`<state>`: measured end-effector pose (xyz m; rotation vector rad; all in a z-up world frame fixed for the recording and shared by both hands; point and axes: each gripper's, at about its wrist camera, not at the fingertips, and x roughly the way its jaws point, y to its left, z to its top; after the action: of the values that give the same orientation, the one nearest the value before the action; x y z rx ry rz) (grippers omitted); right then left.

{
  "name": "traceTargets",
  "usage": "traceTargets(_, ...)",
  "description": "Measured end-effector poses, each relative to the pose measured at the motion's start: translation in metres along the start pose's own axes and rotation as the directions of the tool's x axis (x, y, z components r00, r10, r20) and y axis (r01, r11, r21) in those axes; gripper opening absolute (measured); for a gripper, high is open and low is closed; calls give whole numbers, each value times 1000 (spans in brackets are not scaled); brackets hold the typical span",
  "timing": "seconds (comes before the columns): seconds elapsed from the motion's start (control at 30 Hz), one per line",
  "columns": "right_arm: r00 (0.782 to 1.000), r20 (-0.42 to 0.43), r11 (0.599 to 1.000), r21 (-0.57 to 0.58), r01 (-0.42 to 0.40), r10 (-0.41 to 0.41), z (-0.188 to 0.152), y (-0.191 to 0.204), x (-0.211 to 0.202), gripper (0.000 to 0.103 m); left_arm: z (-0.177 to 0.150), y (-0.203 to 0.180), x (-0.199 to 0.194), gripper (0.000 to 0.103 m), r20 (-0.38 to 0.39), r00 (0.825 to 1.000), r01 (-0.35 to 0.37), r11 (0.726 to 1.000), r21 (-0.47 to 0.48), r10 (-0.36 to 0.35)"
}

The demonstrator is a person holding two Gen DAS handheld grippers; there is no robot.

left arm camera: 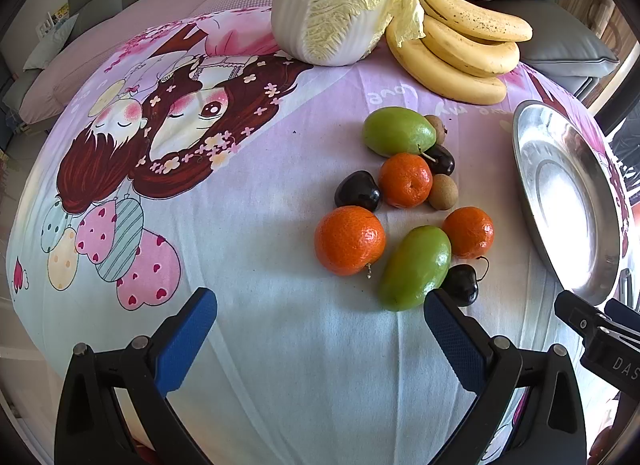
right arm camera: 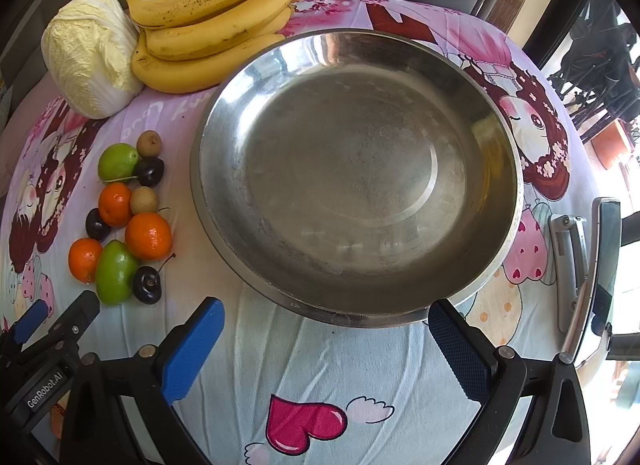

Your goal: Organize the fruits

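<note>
A cluster of small fruit lies on the cartoon-print cloth: three oranges [left arm camera: 349,240], two green mangoes [left arm camera: 415,267], dark cherries [left arm camera: 357,190] and brown longans [left arm camera: 443,192]. The same cluster [right arm camera: 120,225] sits left of an empty steel bowl [right arm camera: 356,173] in the right wrist view. My left gripper [left arm camera: 320,309] is open, just short of the near mango. My right gripper [right arm camera: 326,319] is open at the bowl's near rim. Neither holds anything.
A napa cabbage [left arm camera: 340,1] and a bunch of bananas [left arm camera: 460,41] lie at the table's far side. The steel bowl [left arm camera: 568,201] is right of the fruit. A folded metal frame [right arm camera: 580,265] stands past the right table edge. Grey sofa cushions [left arm camera: 560,25] lie behind.
</note>
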<state>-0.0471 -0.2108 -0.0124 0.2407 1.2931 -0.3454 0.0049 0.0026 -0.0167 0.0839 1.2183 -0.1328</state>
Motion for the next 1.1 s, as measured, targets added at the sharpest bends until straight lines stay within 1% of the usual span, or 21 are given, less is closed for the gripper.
traceTargets(0.37, 1000, 1, 1000, 2, -3, 3, 0, 0, 0, 103, -1, -2, -1, 103, 4, 1000, 5, 1000, 4, -5)
traceTargets(0.57, 999, 41, 1000, -6, -29, 29, 3, 4, -7, 103, 1, 3, -6, 103, 17, 999, 36, 999, -16, -36)
traceTargets(0.7, 994, 91, 997, -44, -63, 66, 4, 18, -18, 103, 4, 12, -10, 103, 26, 998, 61, 997, -57, -59)
traceTargets(0.8, 990, 110, 993, -88, -78, 87, 4, 32, -22, 103, 5, 22, -10, 103, 22, 996, 83, 992, -94, -82)
traceTargets(0.97, 985, 113, 980, -168, -109, 129, 5, 57, -25, 103, 10, 40, -12, 103, 24, 997, 79, 985, -151, -76)
traceTargets(1.1, 982, 104, 964, -229, -134, 161, 4, 78, -25, 103, 17, 56, -16, 103, 30, 996, 91, 978, -190, -87)
